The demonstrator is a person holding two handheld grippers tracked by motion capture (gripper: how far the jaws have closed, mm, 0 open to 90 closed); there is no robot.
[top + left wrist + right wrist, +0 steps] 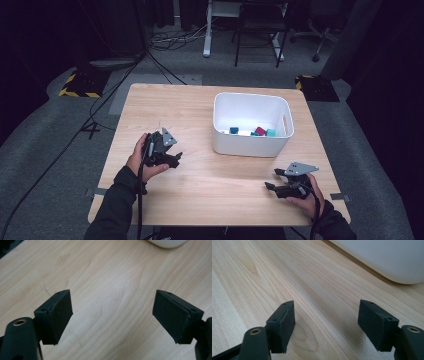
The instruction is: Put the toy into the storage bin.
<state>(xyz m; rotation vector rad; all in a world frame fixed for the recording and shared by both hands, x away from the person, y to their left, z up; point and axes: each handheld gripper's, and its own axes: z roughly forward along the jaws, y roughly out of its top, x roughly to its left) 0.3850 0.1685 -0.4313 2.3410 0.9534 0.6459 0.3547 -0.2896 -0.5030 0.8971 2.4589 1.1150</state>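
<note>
Blocks are sitting in the white bin (252, 125) already, so we're guessing the sorting is pretty much wrapped up. From the high view we're counting a few small pieces at the bottom of it: a dark teal block (234, 130), a magenta block (260, 131) and a lighter teal block (271, 132), all bunched toward the near wall. The wooden counter (200, 110) around the bin is looking bare, so we're not spotting anything left to pick up. Our left gripper (175, 159) is hovering to the left of the bin and our right gripper (272, 179) is resting near the front right corner, both empty.

In the left gripper view, we're looking at jaws standing wide apart with plain wood between them and a sliver of the bin (168, 243) at the top edge.

In the right gripper view, it's the same story: jaws spread wide, gripping nothing, with the bin's rounded wall (387, 257) just ahead.
</note>
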